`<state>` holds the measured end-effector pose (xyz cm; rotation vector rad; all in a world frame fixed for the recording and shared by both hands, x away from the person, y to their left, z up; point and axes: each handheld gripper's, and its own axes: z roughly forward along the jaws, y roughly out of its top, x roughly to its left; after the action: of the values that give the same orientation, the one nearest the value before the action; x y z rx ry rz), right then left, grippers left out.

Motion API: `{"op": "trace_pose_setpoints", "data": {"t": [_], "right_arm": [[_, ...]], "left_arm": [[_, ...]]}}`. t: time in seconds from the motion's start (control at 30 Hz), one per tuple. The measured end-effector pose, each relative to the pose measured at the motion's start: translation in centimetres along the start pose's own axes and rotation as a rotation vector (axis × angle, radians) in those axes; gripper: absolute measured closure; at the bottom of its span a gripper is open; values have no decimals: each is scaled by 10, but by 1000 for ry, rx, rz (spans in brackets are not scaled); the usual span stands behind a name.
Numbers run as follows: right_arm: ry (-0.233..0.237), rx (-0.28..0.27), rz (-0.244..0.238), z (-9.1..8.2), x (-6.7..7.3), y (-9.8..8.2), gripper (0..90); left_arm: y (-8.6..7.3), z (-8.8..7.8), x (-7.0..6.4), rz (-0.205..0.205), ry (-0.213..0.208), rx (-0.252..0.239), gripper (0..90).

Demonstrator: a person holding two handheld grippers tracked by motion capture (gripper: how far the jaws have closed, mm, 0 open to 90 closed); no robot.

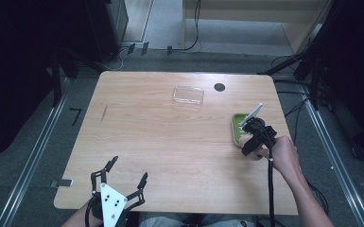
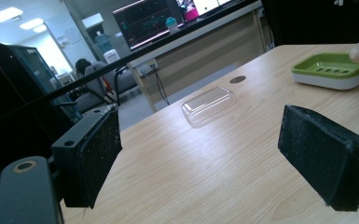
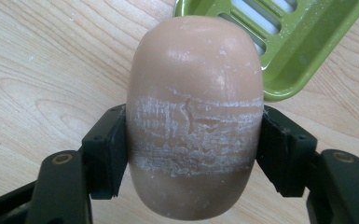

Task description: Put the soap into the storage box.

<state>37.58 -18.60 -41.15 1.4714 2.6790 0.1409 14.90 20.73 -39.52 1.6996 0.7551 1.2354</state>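
Our right gripper (image 3: 193,154) clamps the soap bar (image 3: 193,116) beside the green dish (image 3: 303,51); scored, slick sides may slip. Left gripper (image 2: 200,154) fingers stand released.

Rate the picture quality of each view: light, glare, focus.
High view: the wooden table is evenly lit, the surroundings fall into near black, and the clear plastic lid catches a pale sheen. Left gripper view: ceiling lights blow out top left, the far room is soft. Right gripper view: the soap bar is sharp and glossy on top; the green soap dish is crisp.
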Motion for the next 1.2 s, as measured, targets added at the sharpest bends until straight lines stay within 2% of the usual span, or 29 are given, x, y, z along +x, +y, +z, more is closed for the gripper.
{"op": "trace_pose_setpoints", "data": {"t": [0.43,0.5,0.83,1.2], "right_arm": [[-5,-19,53,-5,-18,9,334],[-31,-14,64,-5,-20,11,334],[-13,-37,67,-7,-24,20,334],[-14,-46,112,-6,-33,31,334]], "left_arm": [[0,0,0,-6,3,-2,138],[0,0,0,-6,3,-1,138],[0,0,0,-5,2,0,138],[0,0,0,-7,3,-1,138]]}}
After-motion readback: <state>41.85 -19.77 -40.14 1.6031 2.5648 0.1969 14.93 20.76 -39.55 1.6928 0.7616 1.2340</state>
